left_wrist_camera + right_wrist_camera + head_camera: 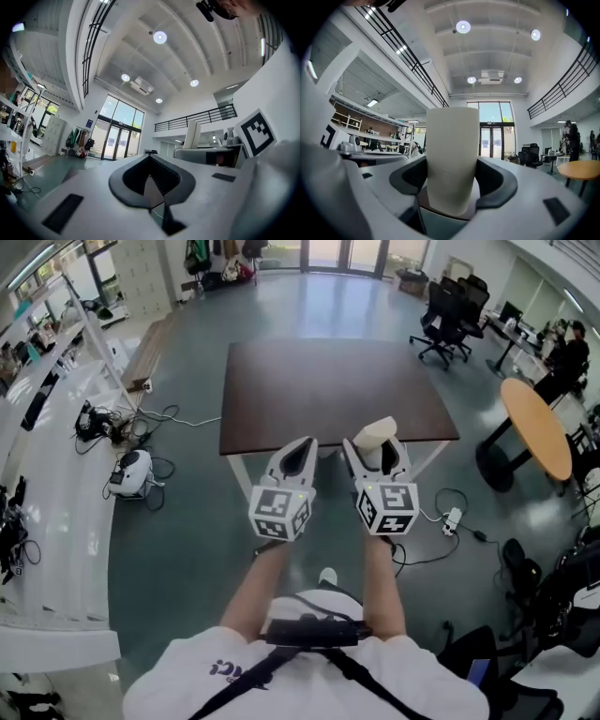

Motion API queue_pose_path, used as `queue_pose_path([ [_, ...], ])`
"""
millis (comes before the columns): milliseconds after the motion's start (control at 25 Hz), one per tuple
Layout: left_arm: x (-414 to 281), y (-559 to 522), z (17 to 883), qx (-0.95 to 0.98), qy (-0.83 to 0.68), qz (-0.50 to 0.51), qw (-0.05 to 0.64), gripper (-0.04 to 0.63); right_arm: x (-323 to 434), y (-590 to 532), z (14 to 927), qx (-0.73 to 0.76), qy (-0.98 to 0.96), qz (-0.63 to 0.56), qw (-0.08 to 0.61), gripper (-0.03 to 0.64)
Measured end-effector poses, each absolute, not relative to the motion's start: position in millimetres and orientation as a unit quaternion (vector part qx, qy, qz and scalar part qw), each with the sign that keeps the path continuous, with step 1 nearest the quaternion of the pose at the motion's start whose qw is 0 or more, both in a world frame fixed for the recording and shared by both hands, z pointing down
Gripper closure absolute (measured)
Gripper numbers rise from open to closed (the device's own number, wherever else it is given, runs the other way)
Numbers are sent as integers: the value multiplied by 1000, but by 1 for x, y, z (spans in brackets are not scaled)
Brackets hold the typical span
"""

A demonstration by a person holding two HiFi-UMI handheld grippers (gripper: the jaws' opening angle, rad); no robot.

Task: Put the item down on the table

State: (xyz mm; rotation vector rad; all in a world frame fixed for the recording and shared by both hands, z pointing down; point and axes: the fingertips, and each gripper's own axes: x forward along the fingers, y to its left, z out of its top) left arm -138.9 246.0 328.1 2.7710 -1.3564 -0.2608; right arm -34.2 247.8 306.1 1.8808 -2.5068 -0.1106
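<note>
Pinching a cream cylinder (452, 154) between its black pads, the right gripper (379, 457) hangs at centre frame, by the near edge of a dark brown table (328, 390). The cylinder is smooth, matte and slightly tapered, and it stands upright out of the jaws. To its left in the frame, the left gripper (298, 454) has its jaws pressed together, tips touching. Black-and-white square markers cover both cubes.

Open office hall: swivel chairs (448, 315), workbenches (52, 465), mezzanine (197, 120).
</note>
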Motion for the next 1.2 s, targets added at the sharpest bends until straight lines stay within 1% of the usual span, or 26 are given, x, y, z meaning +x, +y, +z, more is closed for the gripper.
queue_pose_path([
  [160,-131,222,325,895,-436,-86,26,583,-27,222,307,601,-799,-28,3,295],
  [320,-109,196,321,896,-436,-82,20,583,-4,189,299,601,-798,-29,-1,295],
  [480,-81,168,310,893,-441,-87,11,583,22,165,288,594,-803,-42,-6,295],
  [640,-45,144,301,895,-437,-90,0,583,50,138,288,584,-811,-24,-15,295],
  [920,5,107,311,889,-450,-87,2,583,97,104,291,577,-816,-21,-22,295],
  [1200,2,73,332,868,-492,-64,18,583,100,69,323,542,-839,28,-30,295],
])
